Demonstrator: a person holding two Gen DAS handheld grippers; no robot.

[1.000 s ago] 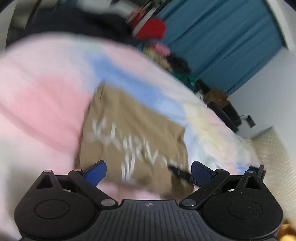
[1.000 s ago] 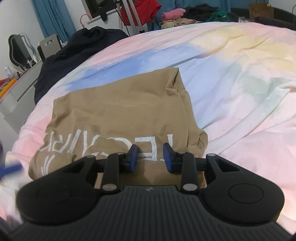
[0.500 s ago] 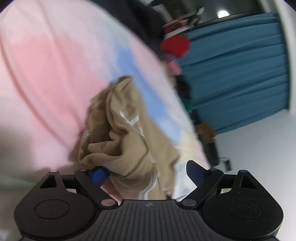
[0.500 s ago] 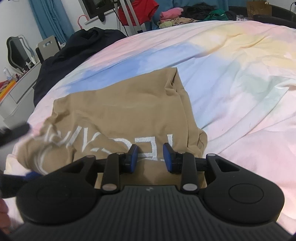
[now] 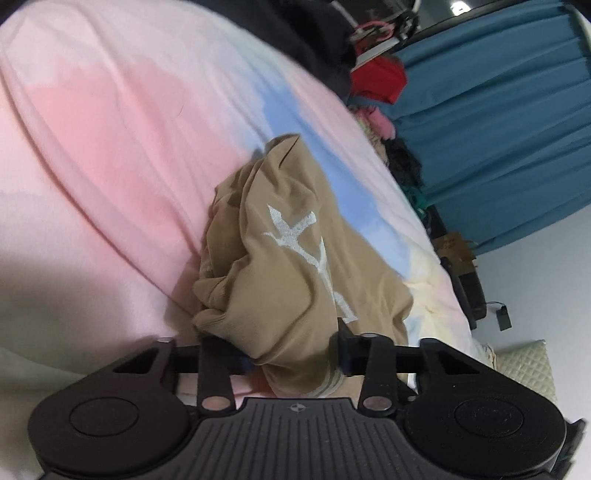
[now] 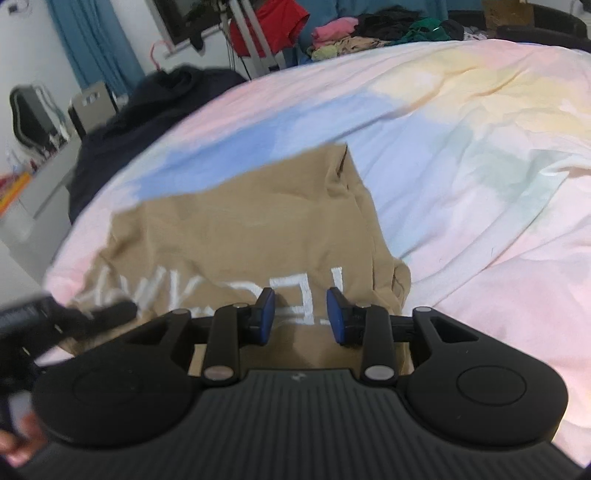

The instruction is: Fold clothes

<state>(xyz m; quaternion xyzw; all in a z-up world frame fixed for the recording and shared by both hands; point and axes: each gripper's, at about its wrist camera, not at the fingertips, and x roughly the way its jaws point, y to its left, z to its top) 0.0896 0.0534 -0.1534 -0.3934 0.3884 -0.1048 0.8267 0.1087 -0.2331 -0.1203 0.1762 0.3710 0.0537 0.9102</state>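
Observation:
A tan shirt (image 6: 240, 229) with white lettering lies on the pastel bedsheet (image 6: 480, 184). In the left wrist view its near corner is bunched up into a thick wad (image 5: 295, 266). My left gripper (image 5: 291, 360) has that wad filling the gap between its fingers, and its jaws are closing on it. The same gripper shows as a black blur (image 6: 74, 317) at the shirt's left edge in the right wrist view. My right gripper (image 6: 300, 314) rests over the shirt's near right part. Its jaws are opening slightly, and only flat lettered fabric shows beneath the gap, nothing pinched.
A dark garment (image 6: 147, 110) is heaped at the bed's far left edge. Several loose clothes (image 6: 351, 33) and a red top (image 6: 269, 22) lie beyond the bed, before blue curtains (image 5: 498, 129). A quilted pillow (image 5: 524, 365) sits at the right. A person's hand (image 6: 14, 446) shows at bottom left.
My left gripper went from wide open above the flat shirt to closed around its near corner, which is now bunched and raised. My right gripper has stayed where it was.

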